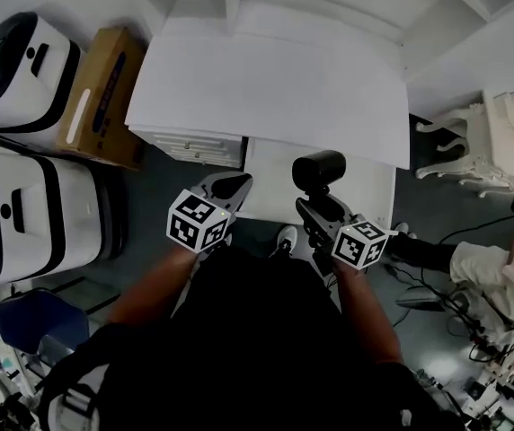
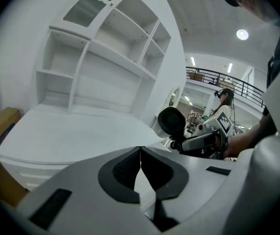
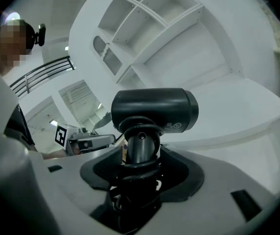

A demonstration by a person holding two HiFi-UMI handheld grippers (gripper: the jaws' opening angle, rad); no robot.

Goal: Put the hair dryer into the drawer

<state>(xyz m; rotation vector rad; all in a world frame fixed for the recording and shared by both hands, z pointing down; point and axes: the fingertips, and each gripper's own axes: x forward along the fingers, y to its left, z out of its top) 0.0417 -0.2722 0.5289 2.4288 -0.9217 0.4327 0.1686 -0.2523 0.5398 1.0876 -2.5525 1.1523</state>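
Right gripper view shows my right tool [image 3: 139, 153] clamped on the hair dryer [image 3: 154, 109], my left tool [image 2: 140, 156] pinched shut and empty, stowing not yet done.

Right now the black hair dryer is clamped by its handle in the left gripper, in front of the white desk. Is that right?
Not quite. The hair dryer is in the right gripper, whose jaws are closed on its handle, as the right gripper view shows. The left gripper is shut on nothing. The rest holds: it is black, held by the handle, in front of the white desk.
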